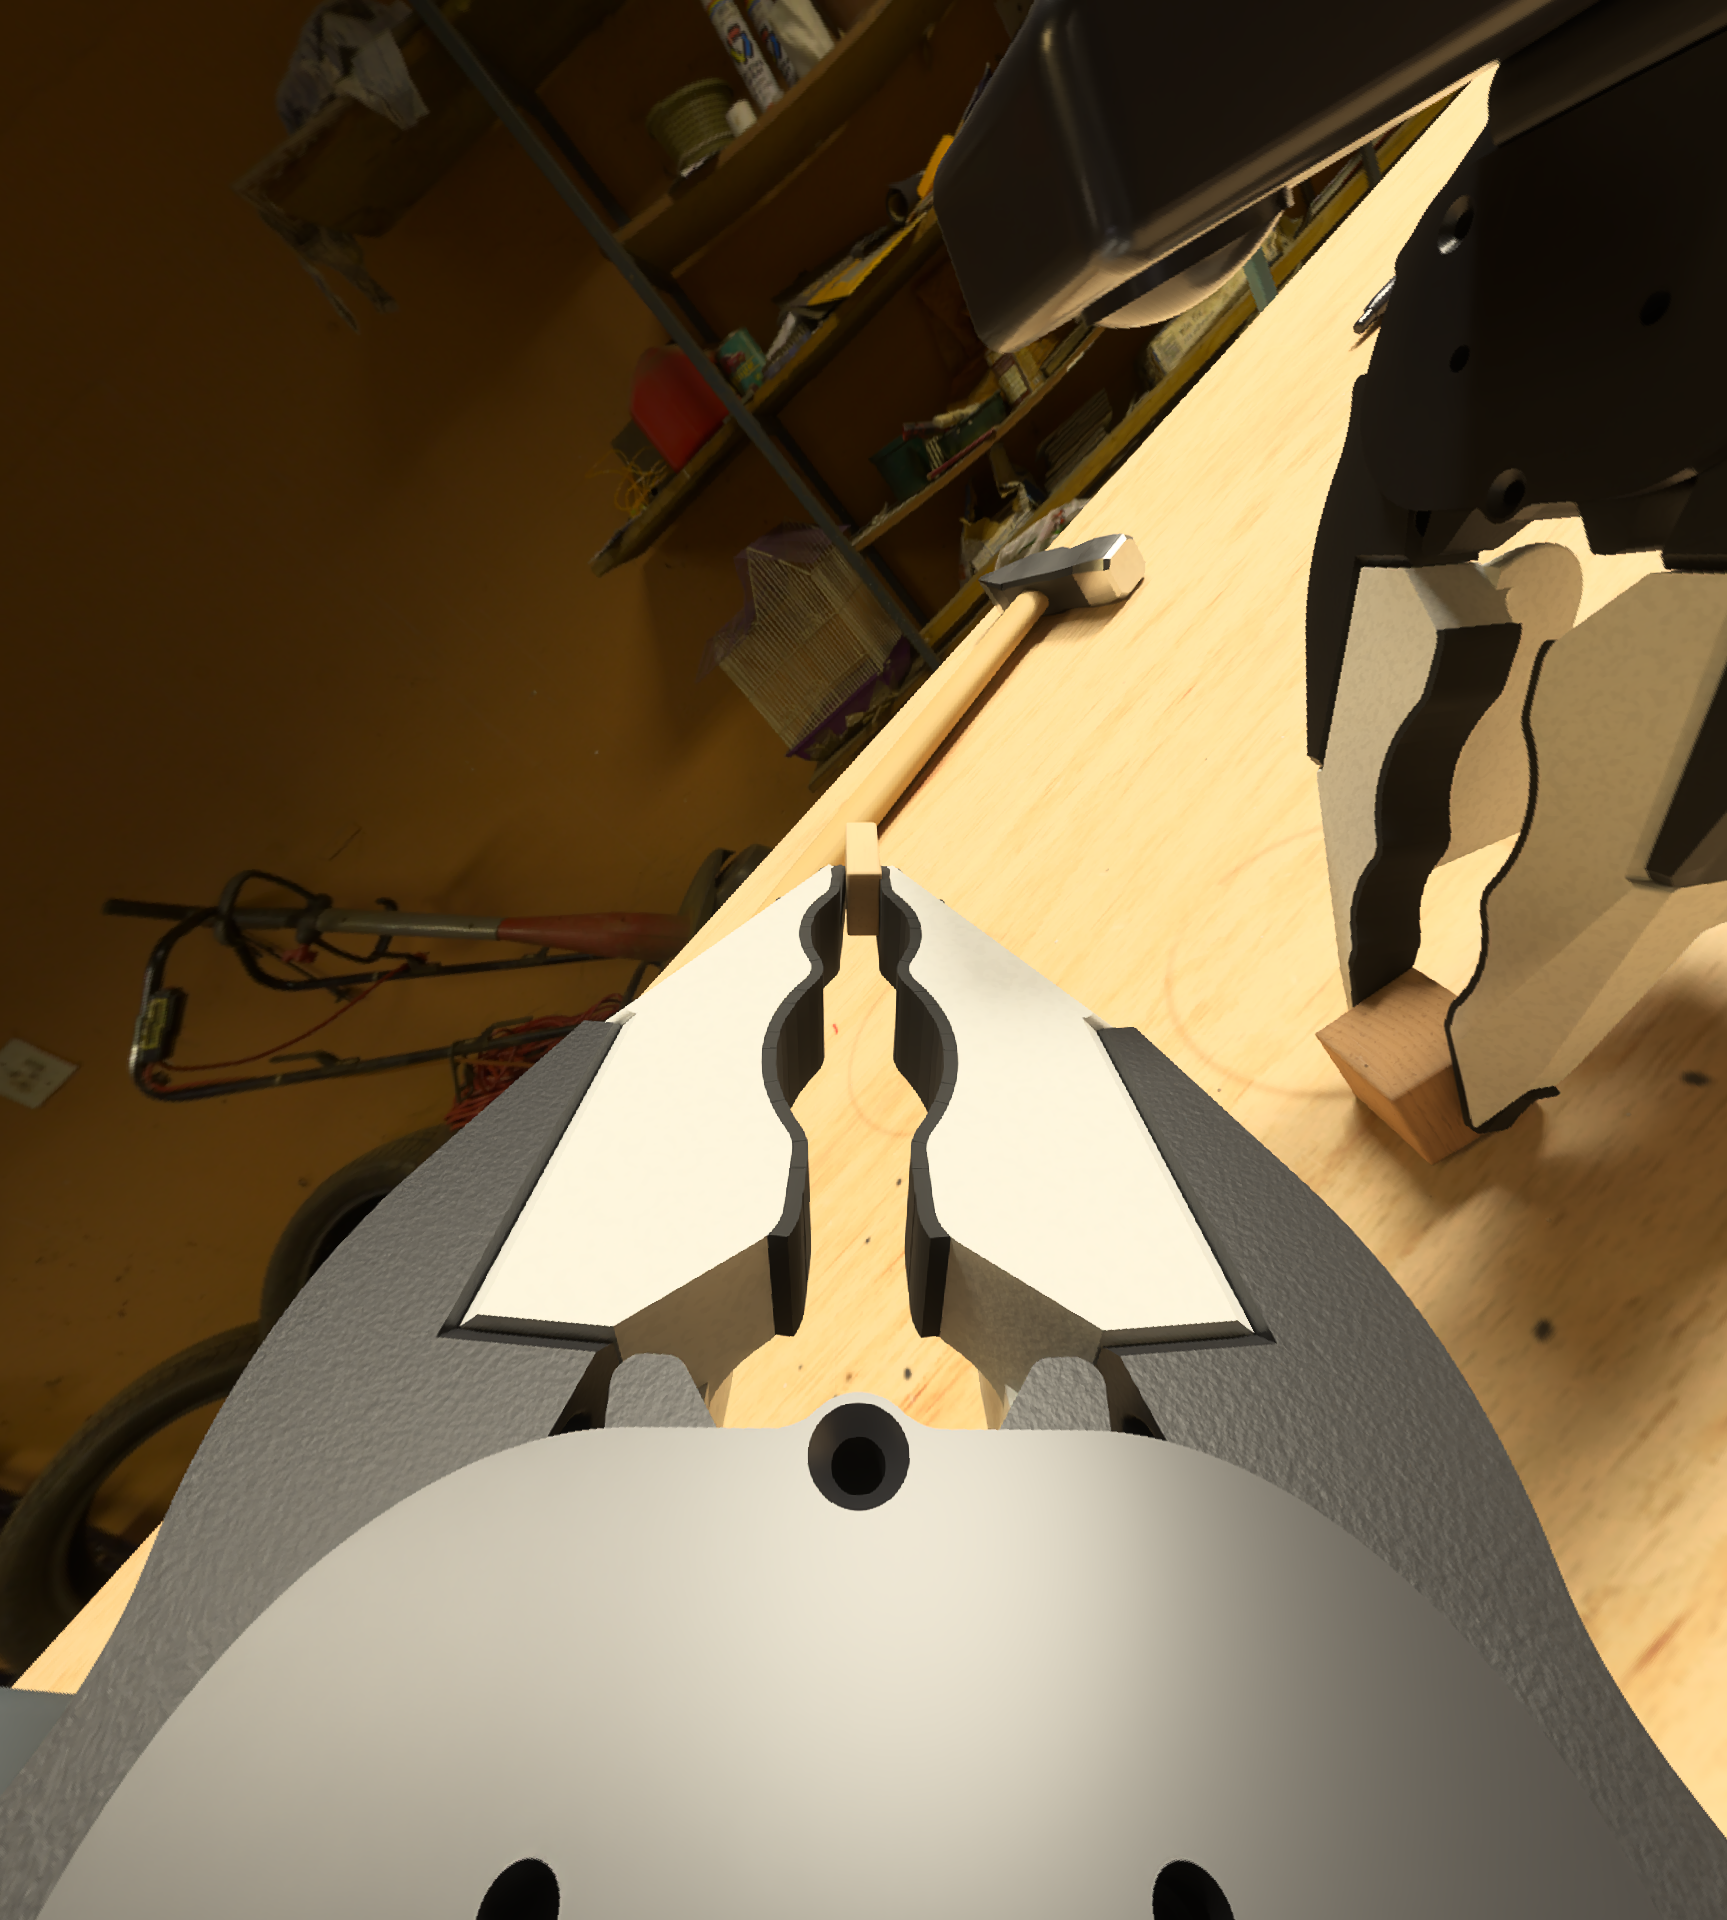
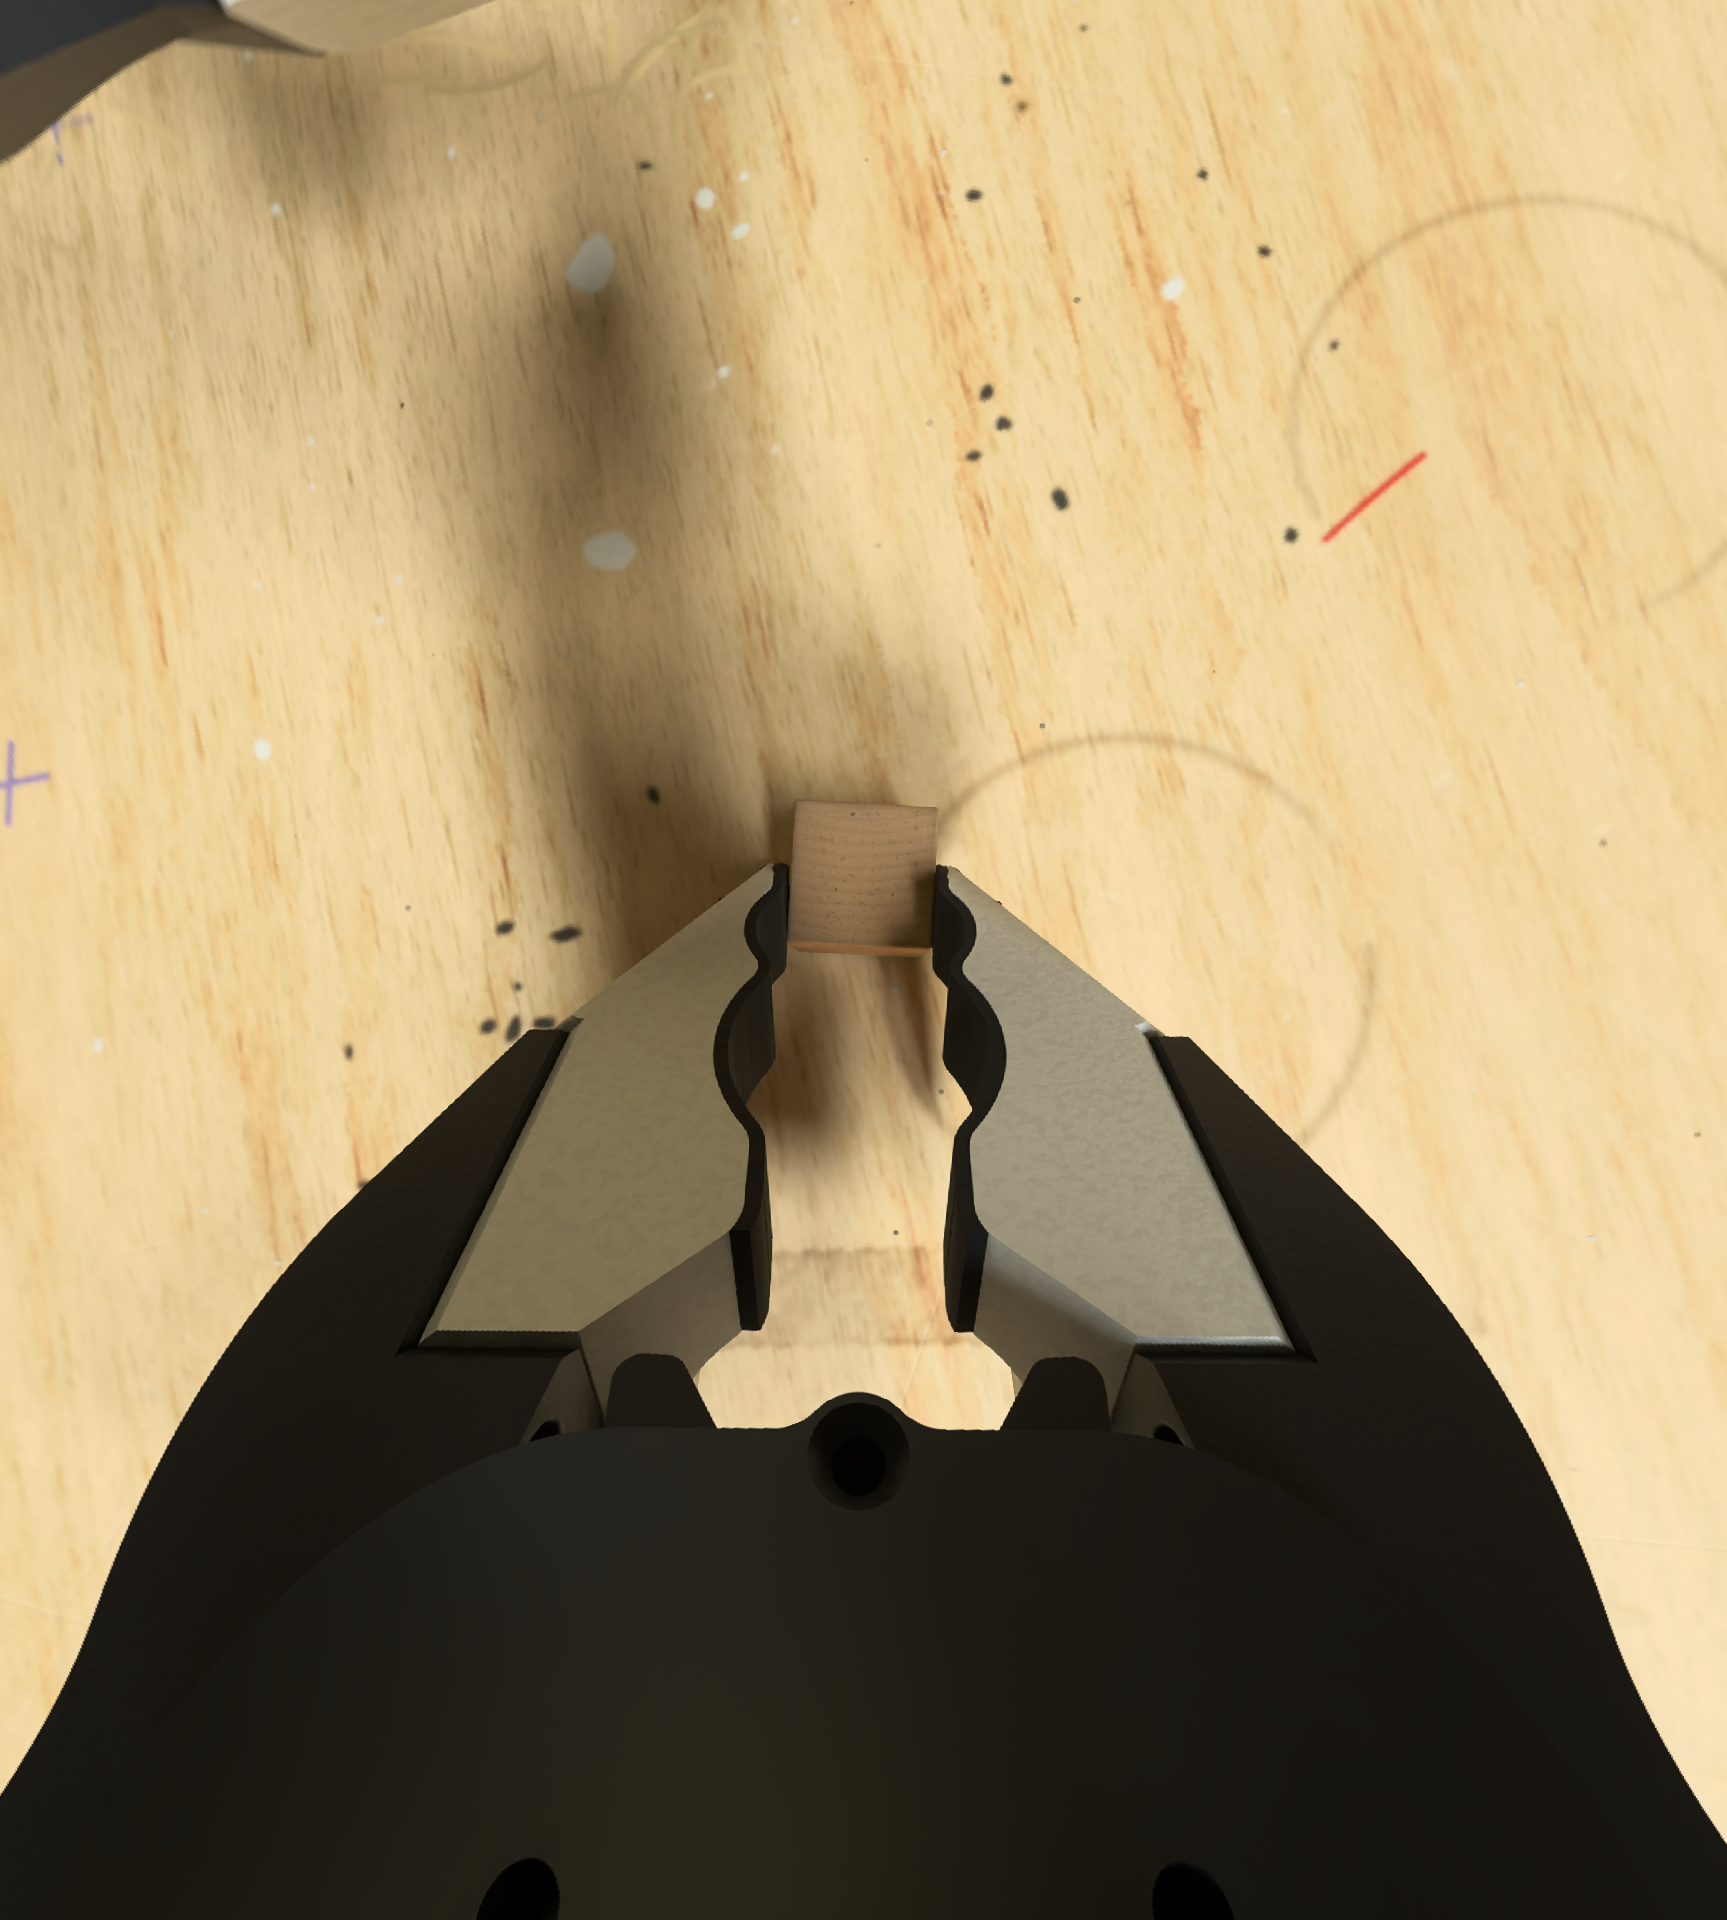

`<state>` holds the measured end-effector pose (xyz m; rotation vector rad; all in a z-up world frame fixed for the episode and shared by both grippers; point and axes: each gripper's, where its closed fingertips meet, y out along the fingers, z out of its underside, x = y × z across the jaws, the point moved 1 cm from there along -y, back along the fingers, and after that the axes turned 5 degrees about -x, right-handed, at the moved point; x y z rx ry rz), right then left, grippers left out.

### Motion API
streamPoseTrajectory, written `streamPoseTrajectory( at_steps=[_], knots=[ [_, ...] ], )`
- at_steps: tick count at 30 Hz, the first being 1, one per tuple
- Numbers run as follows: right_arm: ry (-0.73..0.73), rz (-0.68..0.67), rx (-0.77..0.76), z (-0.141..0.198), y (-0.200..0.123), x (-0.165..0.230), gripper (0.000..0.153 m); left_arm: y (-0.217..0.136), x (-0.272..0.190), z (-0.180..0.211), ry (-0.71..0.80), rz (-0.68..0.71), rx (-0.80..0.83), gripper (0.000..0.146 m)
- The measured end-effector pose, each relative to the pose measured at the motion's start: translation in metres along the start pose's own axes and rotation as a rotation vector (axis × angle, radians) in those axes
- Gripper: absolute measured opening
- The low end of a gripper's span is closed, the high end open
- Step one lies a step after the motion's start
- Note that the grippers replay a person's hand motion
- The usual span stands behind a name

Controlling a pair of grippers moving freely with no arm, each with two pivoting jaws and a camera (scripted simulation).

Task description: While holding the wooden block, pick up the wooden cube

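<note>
The grey left gripper (image 1: 861, 896) pinches a thin pale wooden block (image 1: 860, 879) at its fingertips above the scuffed light-wood workbench (image 1: 1098, 790), while the black right gripper (image 2: 861, 906) clasps the small tan wooden cube (image 2: 864, 875) resting on that workbench.

— What is the table (image 2: 1358, 935) made of?

— Pale wood, matt, with clear grain, dark paint specks and pencil rings.

— And the cube (image 2: 864, 873)?

— Raw wood, smooth and matt. The thin block (image 1: 860, 883) too.

— The hammer (image 1: 1067, 582)?

— Glossy metal head, smooth wooden handle.

— The left gripper (image 1: 860, 899)?

— Grey body, rough and grainy, like plastic.
</note>
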<state>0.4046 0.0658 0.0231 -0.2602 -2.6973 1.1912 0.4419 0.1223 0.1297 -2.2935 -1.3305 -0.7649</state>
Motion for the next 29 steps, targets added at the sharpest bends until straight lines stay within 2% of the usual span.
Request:
streamPoseTrajectory(
  at_steps=[2,12,22,26,29],
  knots=[
    [0.042,-0.012,-0.009,-0.0004,-0.0003,-0.0003,0.027,0.0001,-0.0006,-0.0004,0.003,0.000,-0.001,0.005],
    [0.044,0.048,-0.040,-0.0044,-0.0004,-0.0061,0.027,0.0005,0.0006,0.0009,0.000,-0.005,0.002,0.005],
    [-0.049,0.087,-0.019,-0.0044,0.0024,-0.0058,0.027,0.0008,-0.0010,0.0005,0.001,-0.004,0.001,0.005],
    [-0.035,0.090,-0.017,-0.0048,0.0033,-0.0059,0.027,0.0004,-0.0009,-0.0010,0.001,-0.004,-0.004,0.005],
    [0.034,0.087,-0.013,-0.0048,0.0033,-0.0062,0.027,-0.0001,-0.0012,-0.0017,0.001,-0.004,-0.006,0.005]
  ],
)
